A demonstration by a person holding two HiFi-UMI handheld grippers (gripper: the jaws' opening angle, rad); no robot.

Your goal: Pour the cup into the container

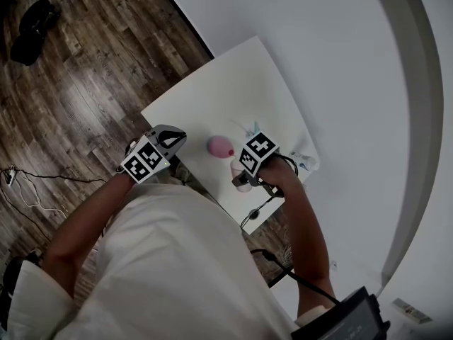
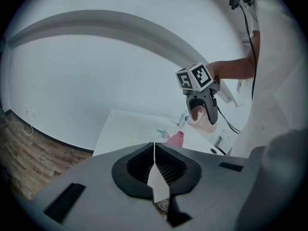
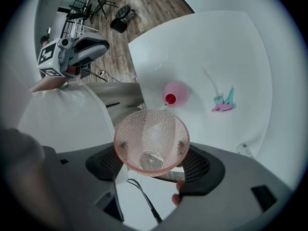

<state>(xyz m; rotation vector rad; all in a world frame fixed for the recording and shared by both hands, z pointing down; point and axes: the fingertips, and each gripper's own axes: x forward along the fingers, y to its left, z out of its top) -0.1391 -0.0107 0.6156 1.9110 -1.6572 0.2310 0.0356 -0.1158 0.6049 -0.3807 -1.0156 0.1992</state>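
Observation:
A pink dimpled cup (image 3: 151, 141) sits between the jaws of my right gripper (image 3: 151, 154), which is shut on it. Its mouth faces the camera, with a little clear liquid pooled at the bottom. Just beyond its rim a round pink container (image 3: 175, 93) with a red opening stands on the white table (image 3: 216, 47). In the head view the right gripper (image 1: 242, 179) holds the cup (image 1: 241, 183) beside the container (image 1: 220, 146). My left gripper (image 1: 170, 139) hovers at the table's left edge, shut and empty. From it I see the cup (image 2: 202, 117) and the container (image 2: 176, 138).
A small teal and pink object (image 3: 224, 102) lies on the table right of the container. A labelled tube (image 1: 304, 161) rests near the right edge. A black cable (image 1: 258, 207) hangs off the near edge. Wood floor with a dark object (image 1: 32, 27) lies to the left.

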